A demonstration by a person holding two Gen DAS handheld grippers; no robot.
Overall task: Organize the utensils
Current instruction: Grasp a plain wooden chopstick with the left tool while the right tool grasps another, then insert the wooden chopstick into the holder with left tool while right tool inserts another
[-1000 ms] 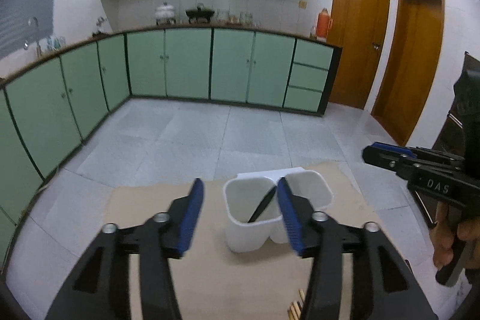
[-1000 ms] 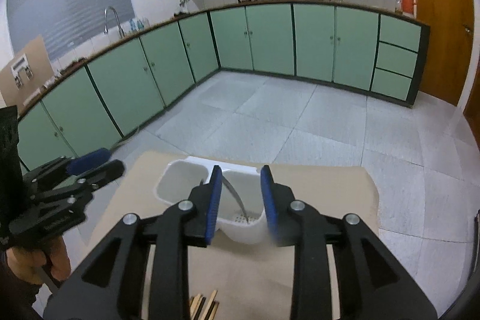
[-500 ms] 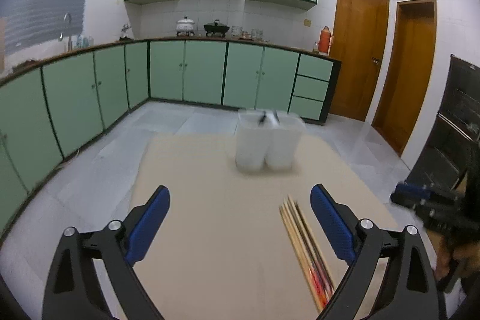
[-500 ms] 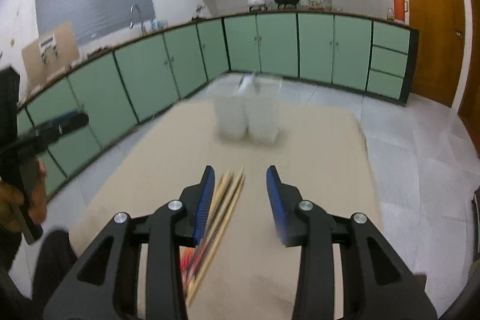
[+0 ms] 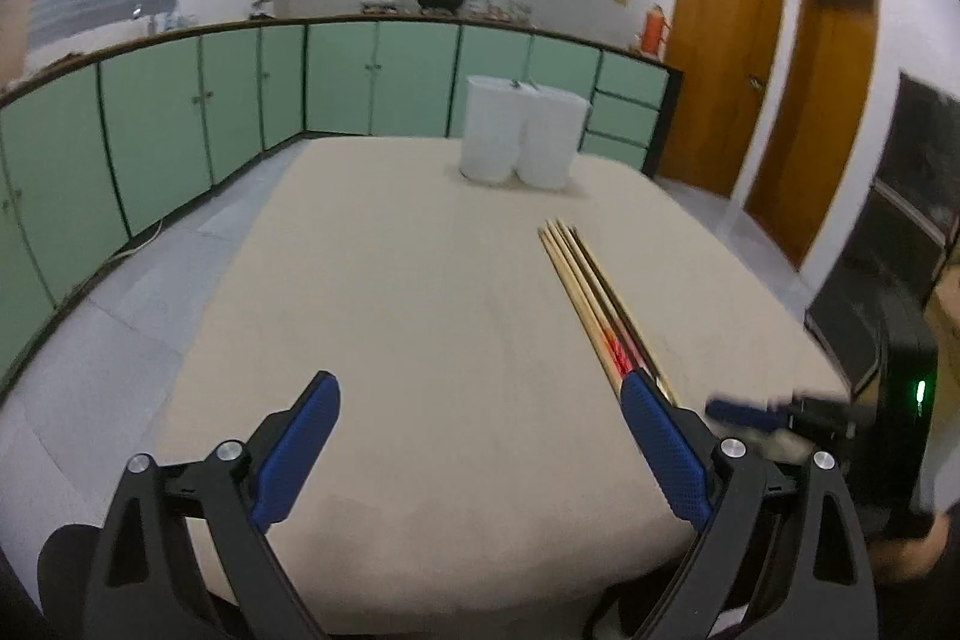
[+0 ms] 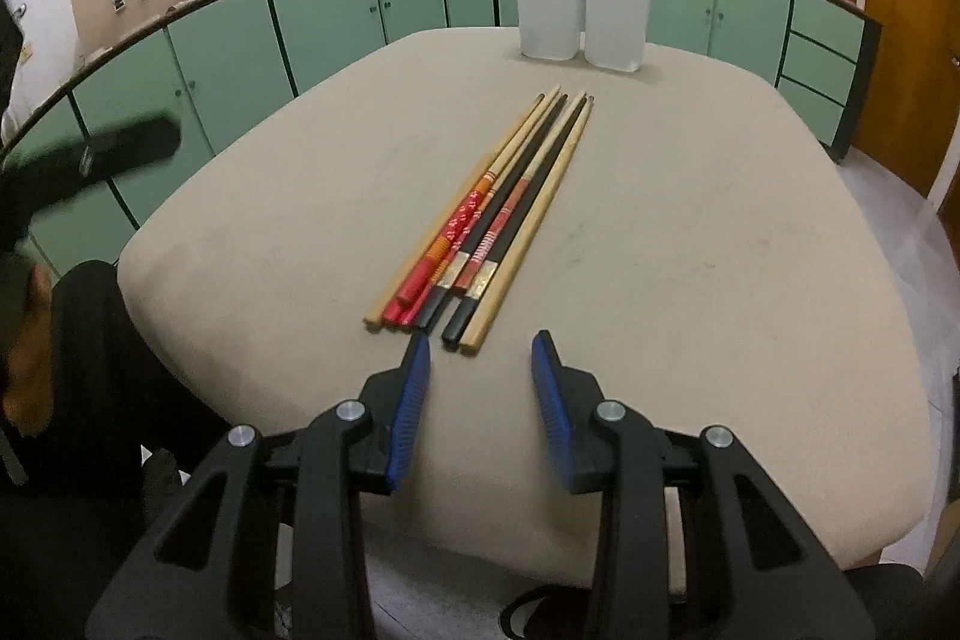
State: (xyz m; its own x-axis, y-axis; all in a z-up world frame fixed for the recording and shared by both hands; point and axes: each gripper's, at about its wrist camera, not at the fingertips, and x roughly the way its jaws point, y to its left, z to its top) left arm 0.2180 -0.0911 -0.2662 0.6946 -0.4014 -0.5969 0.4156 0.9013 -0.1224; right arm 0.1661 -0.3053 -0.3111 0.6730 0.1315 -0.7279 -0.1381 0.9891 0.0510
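Note:
Several chopsticks (image 6: 492, 214), wooden, black and red-patterned, lie in a bundle on the beige table (image 6: 720, 232); they also show in the left wrist view (image 5: 600, 304). A white two-compartment holder (image 6: 581, 13) stands at the table's far edge, also in the left wrist view (image 5: 521, 137). My right gripper (image 6: 481, 346) is open and empty, just short of the chopsticks' near ends. My left gripper (image 5: 480, 394) is wide open and empty, low over the table's near edge, left of the chopsticks.
Green kitchen cabinets (image 5: 180, 112) run along the far and left walls. Two wooden doors (image 5: 774, 100) are at the right. The table edge drops to a tiled floor (image 5: 90, 328) on the left.
Both grippers have pulled back from the holder toward the table's near edge and dropped lower. The left gripper has opened wider. The chopsticks now lie just ahead of the right gripper.

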